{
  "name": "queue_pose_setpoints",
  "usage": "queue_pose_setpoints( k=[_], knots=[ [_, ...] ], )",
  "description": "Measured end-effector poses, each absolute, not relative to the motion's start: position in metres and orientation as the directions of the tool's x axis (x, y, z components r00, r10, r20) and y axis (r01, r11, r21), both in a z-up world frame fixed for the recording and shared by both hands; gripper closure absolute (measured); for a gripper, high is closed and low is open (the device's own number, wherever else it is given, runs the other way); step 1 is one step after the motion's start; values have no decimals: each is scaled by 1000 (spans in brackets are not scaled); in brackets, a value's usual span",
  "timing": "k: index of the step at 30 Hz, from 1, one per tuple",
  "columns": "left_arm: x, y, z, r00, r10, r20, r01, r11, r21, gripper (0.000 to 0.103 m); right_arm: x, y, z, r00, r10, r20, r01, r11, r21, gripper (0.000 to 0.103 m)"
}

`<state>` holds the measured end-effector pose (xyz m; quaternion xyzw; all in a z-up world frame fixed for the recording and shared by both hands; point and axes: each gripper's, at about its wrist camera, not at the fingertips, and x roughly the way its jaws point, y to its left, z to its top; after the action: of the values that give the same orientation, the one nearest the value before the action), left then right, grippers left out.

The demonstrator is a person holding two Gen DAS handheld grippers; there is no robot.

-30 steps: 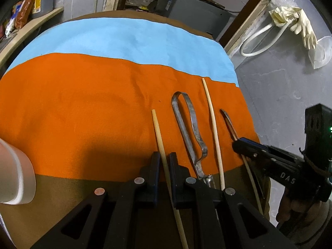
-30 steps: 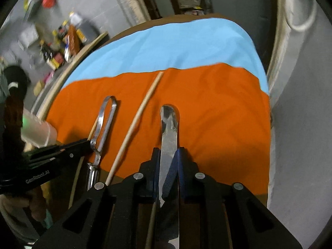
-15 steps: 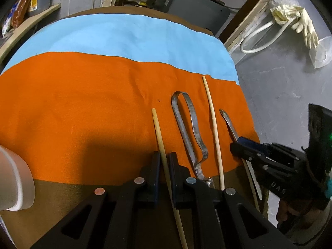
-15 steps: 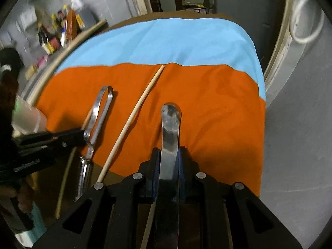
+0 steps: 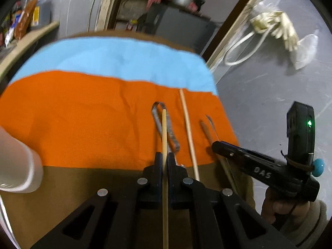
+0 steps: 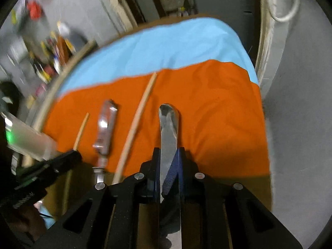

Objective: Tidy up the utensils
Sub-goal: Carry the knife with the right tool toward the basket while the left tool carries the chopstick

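Over the orange cloth [image 5: 83,114], left gripper [image 5: 165,161] clamps a chopstick [image 5: 164,137], right gripper [image 6: 169,159] a knife [image 6: 169,128].

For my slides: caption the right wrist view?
Right gripper clamps a flat metal utensil above the orange cloth.

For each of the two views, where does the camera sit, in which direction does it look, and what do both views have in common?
Left wrist view: sits on the left tool, looking forward over the orange cloth; its fingers grip a wooden stick, and the right tool enters at right.
Right wrist view: sits on the right tool, looking forward along the metal knife it grips; the left tool enters at left.
Shared: the cloth, the metal tongs, and a second stick.
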<state>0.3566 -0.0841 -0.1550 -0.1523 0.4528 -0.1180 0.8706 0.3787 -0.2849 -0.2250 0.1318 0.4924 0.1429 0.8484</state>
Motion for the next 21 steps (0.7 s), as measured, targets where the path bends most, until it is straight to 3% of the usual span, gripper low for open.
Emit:
queue_pose_setpoints(
  k=[7,13,21],
  knots=[
    [326,-64,-128,655,-379,-654,114,905,-410,98,323,-288,-192,630,387,-673,-129,907,401,89],
    [315,-46,-109,699,-397,-595,139,891,-432,98,305,-292,-165,710,457,-535,-149,841,521,89],
    [294,-2,-67,782,-372,-499,147,889,-433,98,290,-240,-108,772,504,-387,-287,820,496,89]
  ],
)
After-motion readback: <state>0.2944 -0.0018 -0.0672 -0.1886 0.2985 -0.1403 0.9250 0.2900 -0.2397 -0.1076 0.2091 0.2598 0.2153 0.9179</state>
